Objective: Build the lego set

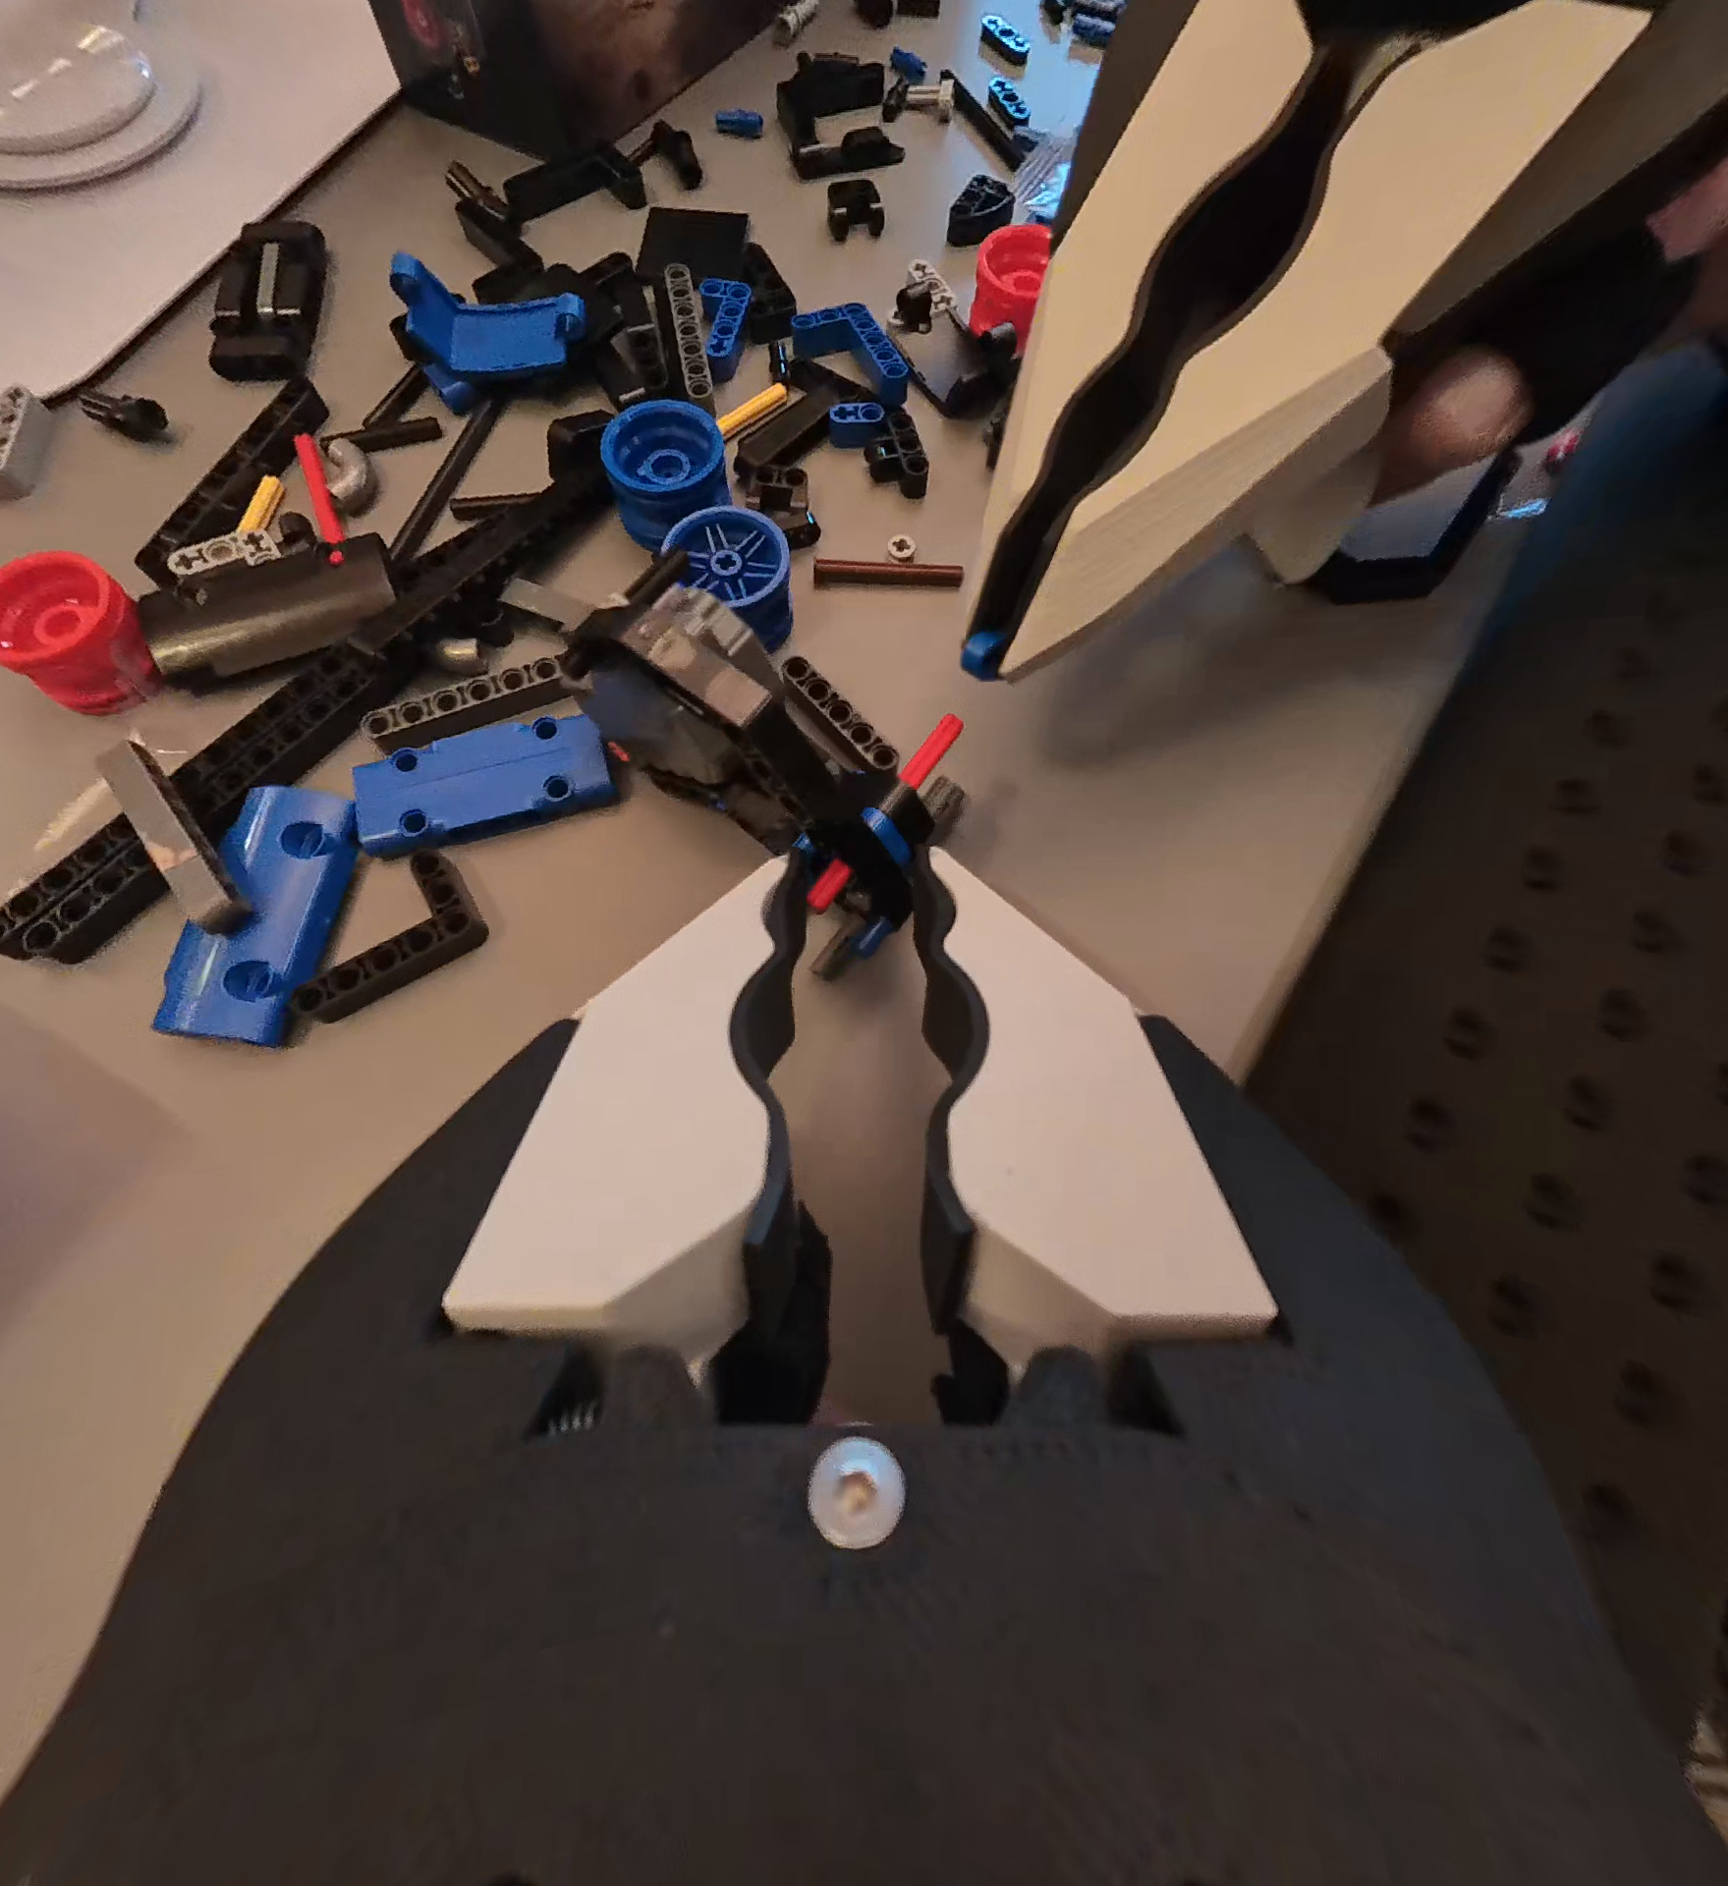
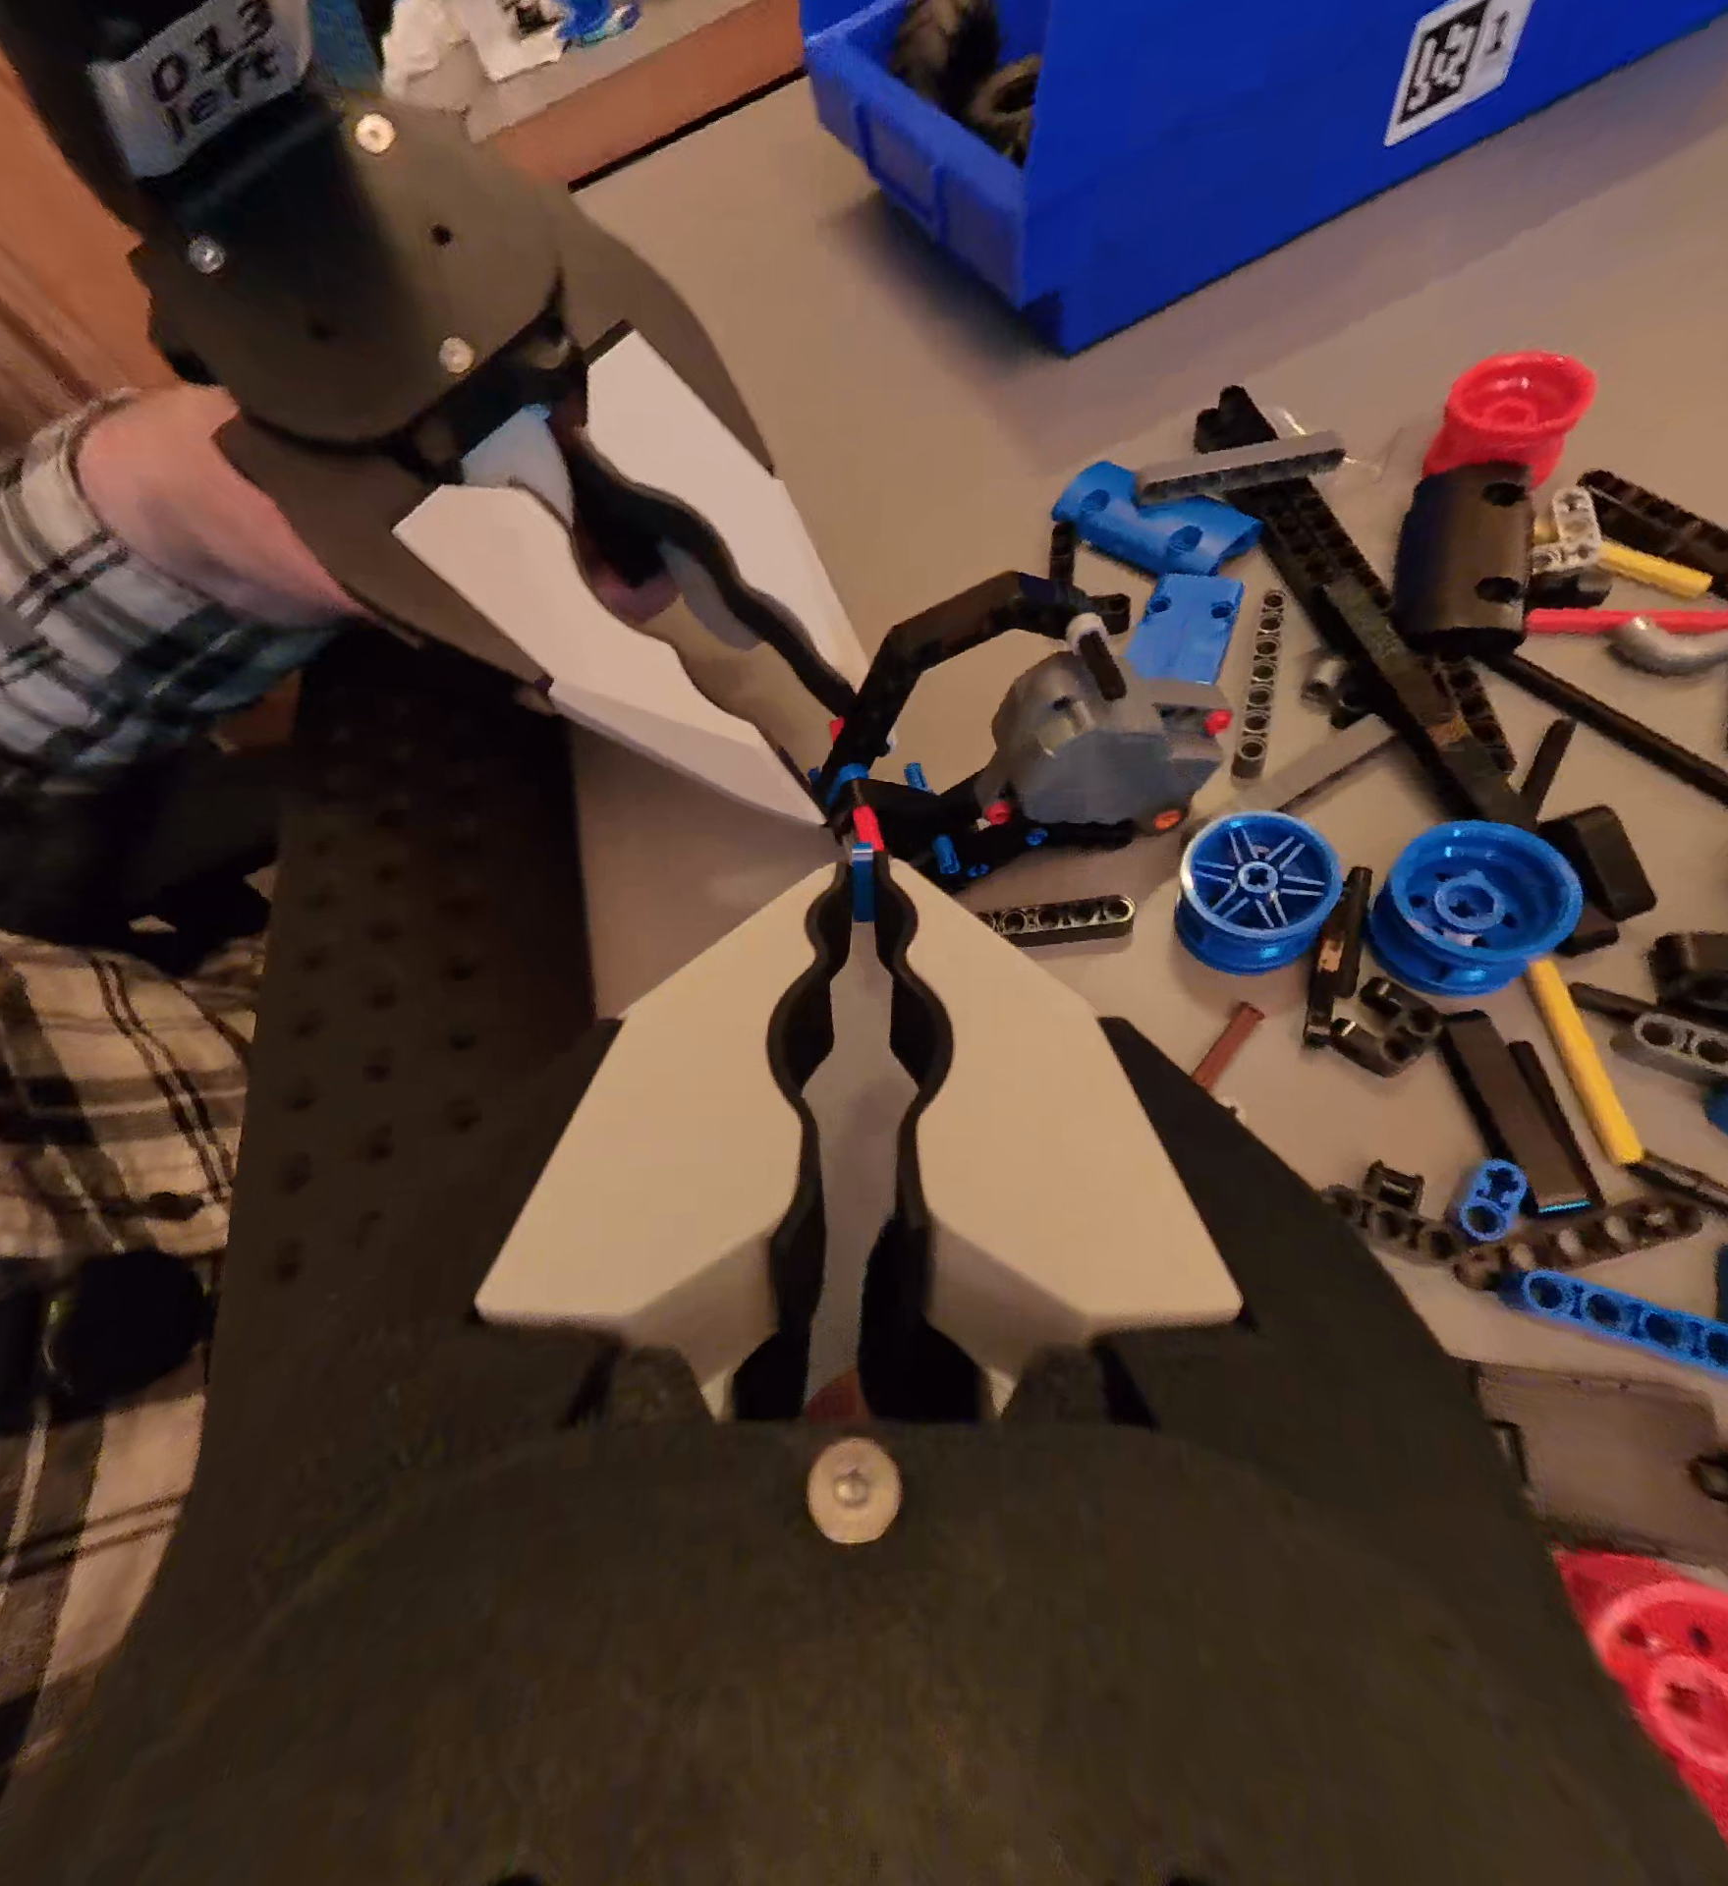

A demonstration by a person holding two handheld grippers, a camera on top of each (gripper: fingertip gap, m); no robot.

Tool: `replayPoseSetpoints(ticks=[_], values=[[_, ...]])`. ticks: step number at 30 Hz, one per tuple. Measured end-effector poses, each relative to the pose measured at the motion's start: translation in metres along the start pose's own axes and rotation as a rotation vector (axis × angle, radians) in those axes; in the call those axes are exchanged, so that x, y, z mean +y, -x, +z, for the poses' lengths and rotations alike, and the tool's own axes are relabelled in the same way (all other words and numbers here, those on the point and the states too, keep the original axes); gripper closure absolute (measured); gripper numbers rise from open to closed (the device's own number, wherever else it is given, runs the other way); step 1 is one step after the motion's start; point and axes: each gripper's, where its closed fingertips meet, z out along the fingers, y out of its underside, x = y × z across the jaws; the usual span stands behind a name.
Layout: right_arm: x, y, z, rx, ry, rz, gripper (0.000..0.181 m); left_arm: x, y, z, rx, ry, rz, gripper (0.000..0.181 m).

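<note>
A partly built lego model (image 1: 696, 684), black beams around a grey block with a red axle (image 1: 926, 760) at its near end, lies at the table's front edge. My left gripper (image 1: 859, 878) is shut on that near end, by the red axle and a blue piece. In the right wrist view the left gripper (image 2: 829, 806) comes in from the upper left and holds the model (image 2: 1094, 745). My right gripper (image 2: 865, 883) is shut on a small blue piece (image 2: 865, 888), just in front of the red axle's tip (image 2: 865, 827). The right gripper (image 1: 987, 653) also shows in the left wrist view with the blue piece at its tip.
Loose parts cover the grey table (image 1: 1094, 816): blue wheels (image 1: 666, 459) (image 2: 1257, 888), red wheels (image 1: 48, 628) (image 2: 1513, 408), blue panels (image 1: 482, 781), black beams. A blue bin (image 2: 1247, 153) stands at the back. A person in a plaid shirt (image 2: 43, 612) is at the left. A dark perforated surface (image 1: 1553, 1021) lies past the table edge. My hands' fingertips stand some 4 centimeters from each other.
</note>
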Motion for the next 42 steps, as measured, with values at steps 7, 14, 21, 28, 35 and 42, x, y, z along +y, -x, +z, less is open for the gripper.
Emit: replayPoseSetpoints(ticks=[7, 14, 21, 28, 35, 42], values=[[0.000, -0.010, -0.001, 0.015, -0.038, 0.053, 0.180, -0.014, 0.003, -0.008, 0.004, -0.078, -0.006, 0.143], [-0.002, -0.012, -0.001, -0.001, -0.055, 0.088, 0.180, -0.023, 0.006, -0.005, 0.139, -0.103, -0.030, 0.156], [0.006, -0.017, 0.002, 0.023, -0.023, 0.081, 0.180, -0.022, 0.005, -0.001, 0.191, -0.125, -0.089, 0.170], [0.018, -0.021, 0.005, 0.063, 0.046, 0.037, 0.180, -0.022, 0.005, -0.001, 0.243, -0.149, -0.186, 0.172], [0.029, -0.027, 0.005, 0.107, 0.112, -0.013, 0.180, -0.019, 0.001, 0.000, 0.254, -0.153, -0.161, 0.169], [0.044, -0.030, 0.007, 0.144, 0.220, -0.111, 0.180, -0.020, 0.002, -0.001, 0.250, -0.176, -0.142, 0.163]])
